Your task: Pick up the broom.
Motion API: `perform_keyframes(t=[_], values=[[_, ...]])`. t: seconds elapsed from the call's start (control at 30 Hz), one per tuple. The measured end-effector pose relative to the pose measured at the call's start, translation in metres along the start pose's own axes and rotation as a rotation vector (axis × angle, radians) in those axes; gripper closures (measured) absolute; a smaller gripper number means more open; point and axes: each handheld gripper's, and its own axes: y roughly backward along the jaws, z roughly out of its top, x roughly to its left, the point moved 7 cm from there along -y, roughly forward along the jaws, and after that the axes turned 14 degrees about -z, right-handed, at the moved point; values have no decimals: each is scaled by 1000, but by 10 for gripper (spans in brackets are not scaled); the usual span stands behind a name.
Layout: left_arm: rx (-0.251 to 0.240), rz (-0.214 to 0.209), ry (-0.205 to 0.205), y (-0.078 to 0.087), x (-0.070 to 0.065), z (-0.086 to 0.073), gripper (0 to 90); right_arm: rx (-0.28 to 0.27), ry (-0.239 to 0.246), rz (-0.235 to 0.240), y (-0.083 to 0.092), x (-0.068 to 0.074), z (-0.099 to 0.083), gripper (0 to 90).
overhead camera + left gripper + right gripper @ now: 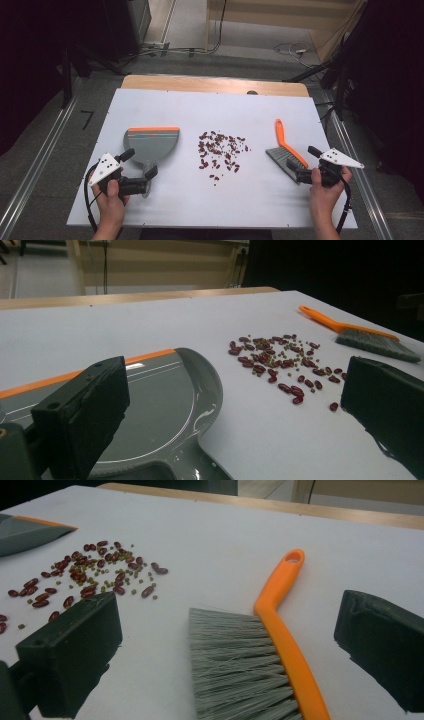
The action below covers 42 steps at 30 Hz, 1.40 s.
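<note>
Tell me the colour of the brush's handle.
Orange; the brush handle shows best in the right gripper view, above grey bristles.

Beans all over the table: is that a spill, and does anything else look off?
Yes, the beans lie loose on the table, red ones mixed with small greenish ones, between the dustpan and the brush. Both tools lie flat and look intact. Both grippers, left and right, are open, holding nothing.

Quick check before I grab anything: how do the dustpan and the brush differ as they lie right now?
The dustpan is broad, flat and grey with an orange front strip; the brush is slim, with an orange handle and grey bristles. The dustpan lies left of the beans, by the open left gripper; the brush lies right, by the open right gripper. Both rest flat, ungripped.
</note>
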Motion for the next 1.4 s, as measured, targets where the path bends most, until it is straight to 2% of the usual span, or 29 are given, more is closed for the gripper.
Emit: perform_keyframes(t=[0.2, 0.43, 0.5, 0.63, 0.77, 0.93, 1.0, 1.03, 1.1, 1.17, 1.27, 1.37, 1.4], values=[[4, 8, 0, -1, 2, -1, 0, 4, 21, 13, -2, 6, 5, 0], [6, 11, 6, -1, 4, -2, 0, 22, 72, -28, -5, 1, 25, 0], [7, 12, 6, -2, 4, -2, 0, 53, 78, -49, -9, 0, 31, 0], [6, 8, 11, -3, 4, -2, 0, 136, 56, 20, -23, 4, 41, 0], [9, 6, 12, -3, 4, -3, 0, 211, 77, -6, -41, 3, 50, 31], [8, 2, 15, -4, 4, -3, 0, 305, 43, -86, -64, -8, 54, 352], [8, -1, 18, -4, 4, -3, 0, 378, 24, -76, -73, -10, 50, 440], [10, 0, 19, -4, 4, -4, 0, 417, 24, -102, -77, -12, 48, 451], [12, -3, 20, -4, 5, -4, 0, 475, 59, -142, -82, -14, 43, 512], [12, -2, 24, -4, 6, -5, 0, 511, 68, -123, -86, -14, 38, 547], [13, -3, 25, -4, 6, -5, 0, 575, 52, -98, -92, -12, 31, 553], [14, -9, 24, -4, 5, -5, 0, 616, 50, -124, -97, -11, 25, 569], [15, -10, 22, -4, 5, -5, 0, 623, 35, -132, -98, -10, 24, 575]])
